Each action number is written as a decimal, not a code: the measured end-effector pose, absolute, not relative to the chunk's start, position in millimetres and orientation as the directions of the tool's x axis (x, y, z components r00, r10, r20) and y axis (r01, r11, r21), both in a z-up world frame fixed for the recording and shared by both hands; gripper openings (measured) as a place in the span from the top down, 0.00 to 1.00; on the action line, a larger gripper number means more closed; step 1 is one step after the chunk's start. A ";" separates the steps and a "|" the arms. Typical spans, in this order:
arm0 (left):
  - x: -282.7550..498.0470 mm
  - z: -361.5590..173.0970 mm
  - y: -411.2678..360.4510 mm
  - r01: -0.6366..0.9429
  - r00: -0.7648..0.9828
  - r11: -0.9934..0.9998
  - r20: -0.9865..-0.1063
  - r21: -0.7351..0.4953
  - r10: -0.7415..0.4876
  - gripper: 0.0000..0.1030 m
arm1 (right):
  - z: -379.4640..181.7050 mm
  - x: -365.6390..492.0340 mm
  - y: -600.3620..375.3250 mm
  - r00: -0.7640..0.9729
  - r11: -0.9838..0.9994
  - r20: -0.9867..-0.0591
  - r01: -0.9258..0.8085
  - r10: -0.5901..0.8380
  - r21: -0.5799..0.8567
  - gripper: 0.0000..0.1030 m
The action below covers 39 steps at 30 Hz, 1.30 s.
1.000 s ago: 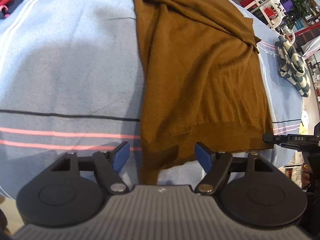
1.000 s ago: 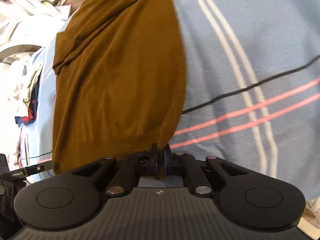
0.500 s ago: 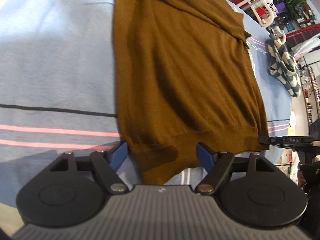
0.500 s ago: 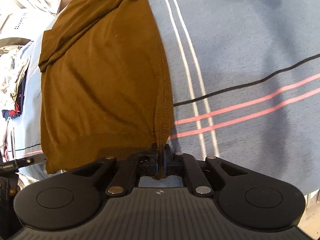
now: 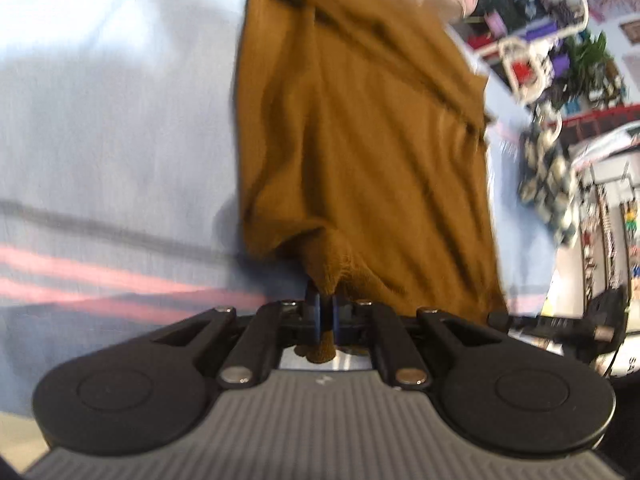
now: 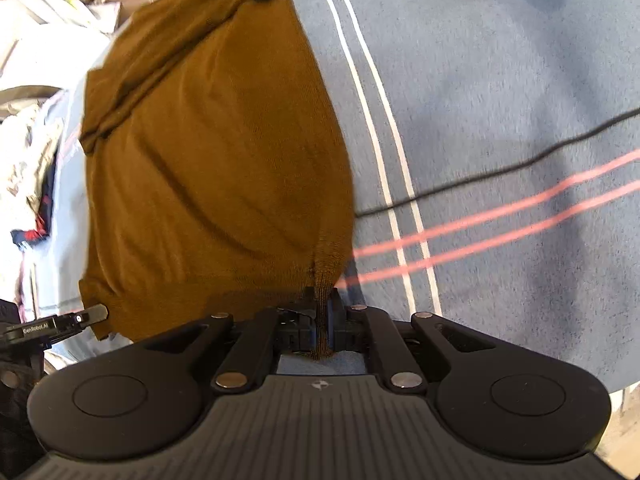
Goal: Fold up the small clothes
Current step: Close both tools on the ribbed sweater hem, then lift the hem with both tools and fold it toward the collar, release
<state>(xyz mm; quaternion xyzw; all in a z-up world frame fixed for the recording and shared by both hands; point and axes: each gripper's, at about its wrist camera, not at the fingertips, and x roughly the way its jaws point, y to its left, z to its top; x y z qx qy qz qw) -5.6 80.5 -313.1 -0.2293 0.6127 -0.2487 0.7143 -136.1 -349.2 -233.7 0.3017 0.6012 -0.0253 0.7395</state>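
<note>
Showing strong motion blur across the left wrist view, smearing the brown garment (image 5: 360, 152), the striped blue cloth (image 5: 112, 152) and the cluttered background at right. Staying sharper in the right wrist view, with knit texture legible on the garment (image 6: 208, 168). Receiving bright, diffuse light from above; washing out to near white at the upper left corner of the left view. Casting soft grey shadows over the blue cloth (image 6: 500, 80). Bending straight stripes into curves toward the edges; darkening into black corners.
</note>
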 end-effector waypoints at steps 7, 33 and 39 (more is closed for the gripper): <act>100.1 -272.2 61.3 0.124 0.242 0.770 -0.734 -0.626 -0.635 0.95 | -198.7 -73.0 -378.5 0.460 0.711 -0.808 0.421 0.369 0.564 0.92; 381.1 -300.4 9.5 0.012 0.316 0.877 -0.830 -0.480 -0.459 0.91 | -230.7 204.2 -436.7 0.556 0.711 -0.792 0.448 0.253 0.542 0.91; 375.1 -284.9 -17.0 0.149 0.397 0.975 -0.893 -0.164 -0.211 0.11 | -221.8 206.8 -429.3 0.567 0.821 -0.809 0.382 0.154 0.424 0.41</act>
